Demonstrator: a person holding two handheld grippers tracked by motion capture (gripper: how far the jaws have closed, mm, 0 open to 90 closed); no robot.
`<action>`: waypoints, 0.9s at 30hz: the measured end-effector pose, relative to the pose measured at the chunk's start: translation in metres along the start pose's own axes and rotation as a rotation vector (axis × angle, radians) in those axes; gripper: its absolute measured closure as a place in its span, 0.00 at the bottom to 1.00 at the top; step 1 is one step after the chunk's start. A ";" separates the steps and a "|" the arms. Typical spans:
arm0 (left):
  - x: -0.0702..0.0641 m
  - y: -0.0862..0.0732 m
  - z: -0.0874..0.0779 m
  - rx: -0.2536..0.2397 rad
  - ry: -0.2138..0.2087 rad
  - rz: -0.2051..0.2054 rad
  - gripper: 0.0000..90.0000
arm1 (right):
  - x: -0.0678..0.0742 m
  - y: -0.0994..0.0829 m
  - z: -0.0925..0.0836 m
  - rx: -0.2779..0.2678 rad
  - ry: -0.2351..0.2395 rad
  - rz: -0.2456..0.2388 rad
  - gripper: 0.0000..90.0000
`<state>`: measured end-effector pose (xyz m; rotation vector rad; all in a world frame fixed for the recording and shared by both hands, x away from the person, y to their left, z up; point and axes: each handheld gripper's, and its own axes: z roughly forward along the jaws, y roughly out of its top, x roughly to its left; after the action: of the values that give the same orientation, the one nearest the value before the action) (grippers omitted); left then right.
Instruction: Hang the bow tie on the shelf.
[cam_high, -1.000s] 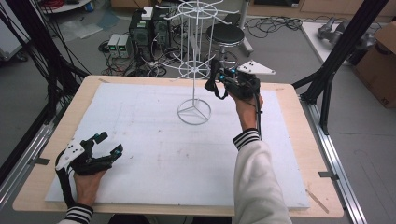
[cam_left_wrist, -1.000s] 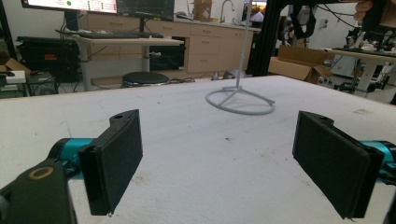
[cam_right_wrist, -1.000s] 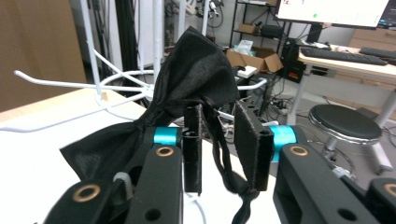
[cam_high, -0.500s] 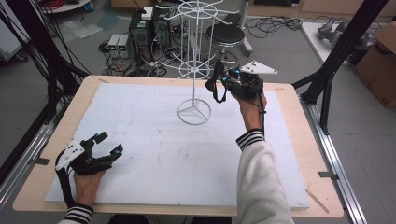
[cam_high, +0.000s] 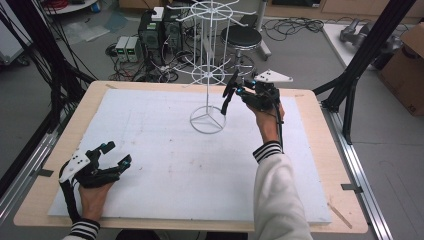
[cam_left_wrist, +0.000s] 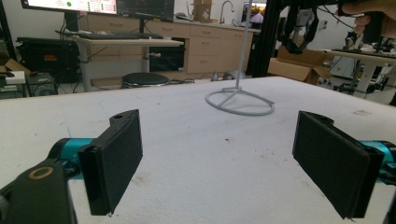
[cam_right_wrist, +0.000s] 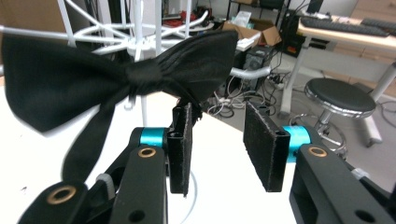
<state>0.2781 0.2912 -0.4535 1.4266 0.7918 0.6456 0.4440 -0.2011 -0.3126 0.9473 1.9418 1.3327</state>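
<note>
A black bow tie (cam_right_wrist: 140, 74) hangs against the lower wire ring of a white wire rack (cam_high: 206, 75), its strap trailing down. My right gripper (cam_right_wrist: 217, 144) is open just behind it; the tie's right wing touches the top of the left pad (cam_right_wrist: 181, 144), and nothing lies between the pads. From above, the right gripper (cam_high: 235, 90) is raised beside the rack's pole with the bow tie (cam_high: 229, 95) at its tip. My left gripper (cam_high: 117, 152) rests open and empty on the white board near the front left, facing the rack's round base (cam_left_wrist: 239, 100).
The white board (cam_high: 165, 165) covers a wooden table (cam_high: 310, 100). Behind the table are a round black stool (cam_high: 241, 36), computer boxes and cables on the floor. Black frame struts (cam_high: 360, 65) stand at the right and left.
The right hand has shifted only slightly beside the rack, with the bow tie still at its tip. The left gripper has stayed put.
</note>
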 end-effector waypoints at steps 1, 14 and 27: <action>0.000 0.000 0.000 0.000 0.000 0.000 0.18 | 0.001 -0.002 0.001 0.007 0.004 0.004 0.67; -0.001 0.000 -0.001 -0.011 0.000 0.008 0.18 | 0.018 -0.020 -0.002 0.071 0.016 0.048 0.28; 0.000 -0.001 -0.002 -0.020 -0.004 -0.005 0.18 | 0.031 -0.051 -0.049 0.050 0.035 0.090 0.11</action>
<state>0.2769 0.2926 -0.4541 1.4072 0.7833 0.6450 0.3765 -0.2135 -0.3470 1.0533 1.9878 1.3657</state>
